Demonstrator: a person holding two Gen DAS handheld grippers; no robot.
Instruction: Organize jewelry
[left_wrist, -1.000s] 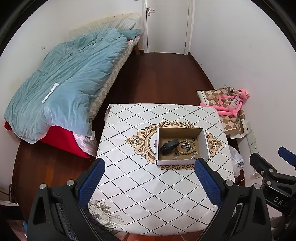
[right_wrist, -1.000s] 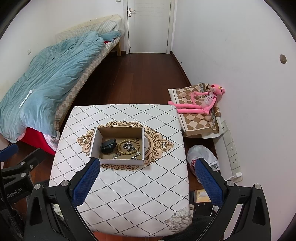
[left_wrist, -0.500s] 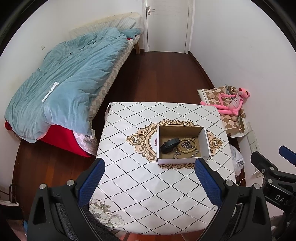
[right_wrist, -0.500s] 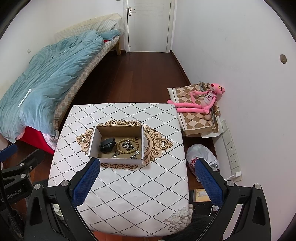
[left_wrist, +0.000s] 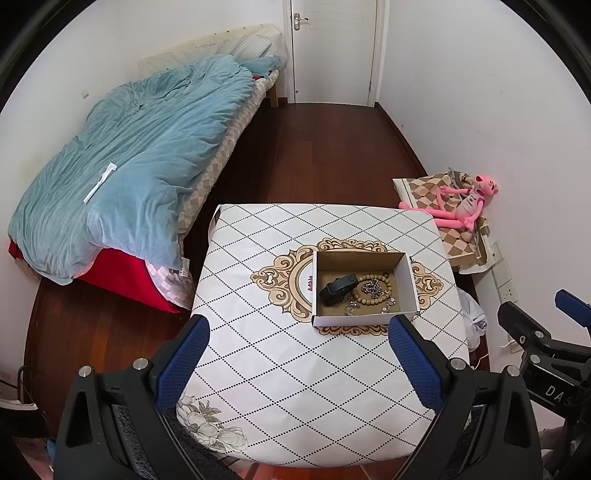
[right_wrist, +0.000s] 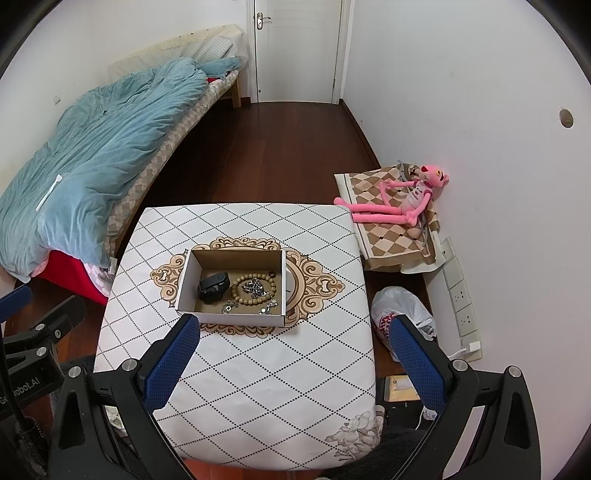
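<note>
Nearest: left gripper (left_wrist: 297, 354), fingers spread wide, holding nothing, hovering above the near part of the tabletop (left_wrist: 280, 369). Right gripper (right_wrist: 291, 356), fingers likewise wide and empty, above the near edge of the same tabletop.

Landmark: cardboard box (right_wrist: 192, 275), open-topped, standing on the ornate medallion at the tabletop's centre. Its long axis runs left to right across both views.

Contents of box: a black watch-like item (right_wrist: 211, 288) at the left end; a wooden bead bracelet (right_wrist: 240, 297) in the middle, ringed around a heap of silver chain (right_wrist: 255, 287); loose silver pieces along the box's near wall; a small dark ring (right_wrist: 272, 274) toward the far right corner. All the jewelry lies inside the box; none shows on the cloth outside it.

Key relation: the box lies ahead of and below both sets of fingers. In the right wrist view it sits almost straight ahead, slightly left of centre; in the left wrist view it sits off to the right, just beyond the right finger (left_wrist: 413, 363). Judgement: the right gripper has the more direct line in.

Room: bare patterned cloth on every side of the box, widest on its near side. The box walls will confine any reach into it. Beyond the box: tabletop far edge, then open wooden floor (right_wrist: 266, 155).
</note>
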